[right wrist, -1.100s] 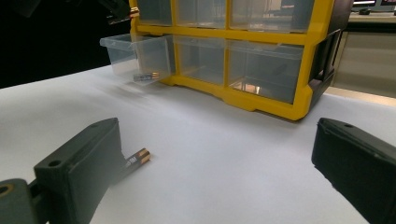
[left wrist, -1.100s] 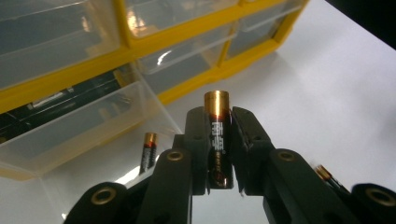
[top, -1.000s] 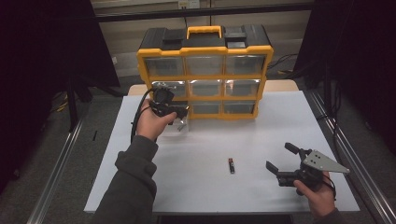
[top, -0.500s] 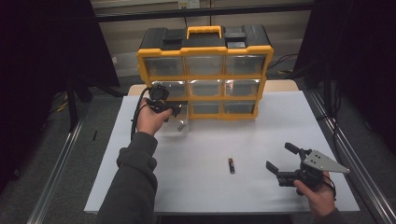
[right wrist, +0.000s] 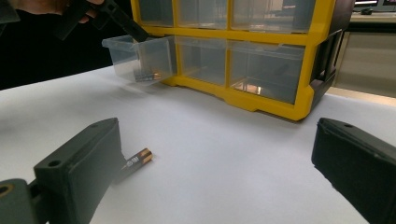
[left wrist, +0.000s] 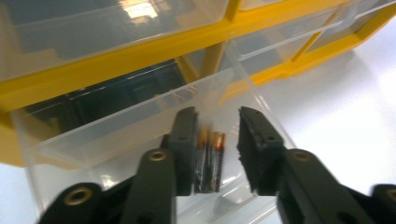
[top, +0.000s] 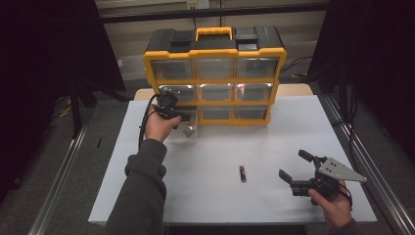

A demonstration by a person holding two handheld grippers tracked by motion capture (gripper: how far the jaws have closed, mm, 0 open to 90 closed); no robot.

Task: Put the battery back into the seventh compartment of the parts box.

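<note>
Up at the far left of the tabletop, the left gripper (left wrist: 212, 135) hangs over the pulled-out clear drawer (top: 188, 125) of the yellow organizer (top: 214, 73), jaws apart, two batteries (left wrist: 208, 158) lying in the drawer beneath them. Near the front right corner, the right gripper (top: 299, 169) rests with jaws spread wide, a loose battery (top: 242, 173) just beside it toward the middle of the front edge.

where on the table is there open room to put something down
The widest bare patch is right of the battery, between the organizer and the right tongs. The table's near-left edge beside the sleeve is also free. It is crowded at the pulled-out drawer, where the left tongs hover over batteries.
</note>
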